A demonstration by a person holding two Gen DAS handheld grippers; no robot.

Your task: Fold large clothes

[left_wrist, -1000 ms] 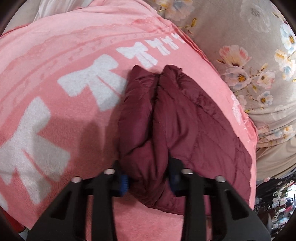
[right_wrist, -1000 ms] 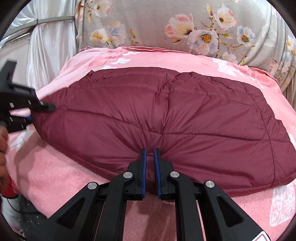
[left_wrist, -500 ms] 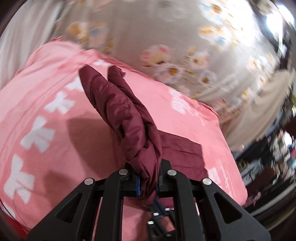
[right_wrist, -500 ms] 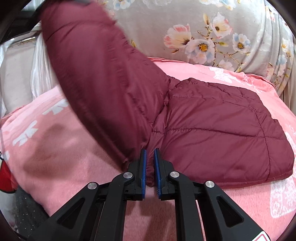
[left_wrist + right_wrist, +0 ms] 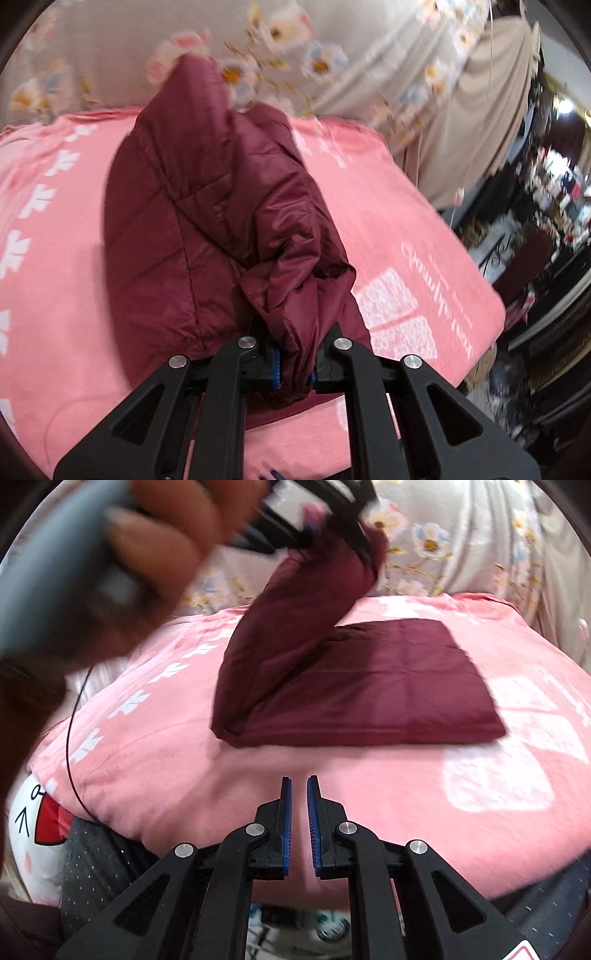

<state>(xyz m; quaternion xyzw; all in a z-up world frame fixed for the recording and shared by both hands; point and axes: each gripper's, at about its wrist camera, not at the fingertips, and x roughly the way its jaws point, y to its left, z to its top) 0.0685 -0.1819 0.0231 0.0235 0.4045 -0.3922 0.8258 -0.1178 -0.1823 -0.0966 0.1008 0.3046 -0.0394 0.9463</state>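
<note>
A maroon quilted jacket (image 5: 388,686) lies on a pink blanket (image 5: 207,775). Its left part is lifted and arches over the flat part. My left gripper (image 5: 293,363) is shut on a bunched end of the jacket (image 5: 207,221), whose fabric fills the space between the blue pads. In the right wrist view the left gripper (image 5: 317,520) appears blurred at the top, holding that raised end. My right gripper (image 5: 298,786) hangs over the blanket in front of the jacket. Its jaws stand almost together with nothing between them, clear of the jacket's near edge.
A person's hand (image 5: 147,535) on the left gripper's handle fills the upper left of the right wrist view. Floral fabric (image 5: 443,535) backs the blanket. A thin black cable (image 5: 70,738) hangs at the blanket's left edge. Cluttered dark furniture (image 5: 546,229) stands to the right.
The left gripper closed on the jacket's end, lifted it and swung it up and across over the rest. The right gripper came off the jacket's near edge and drew back.
</note>
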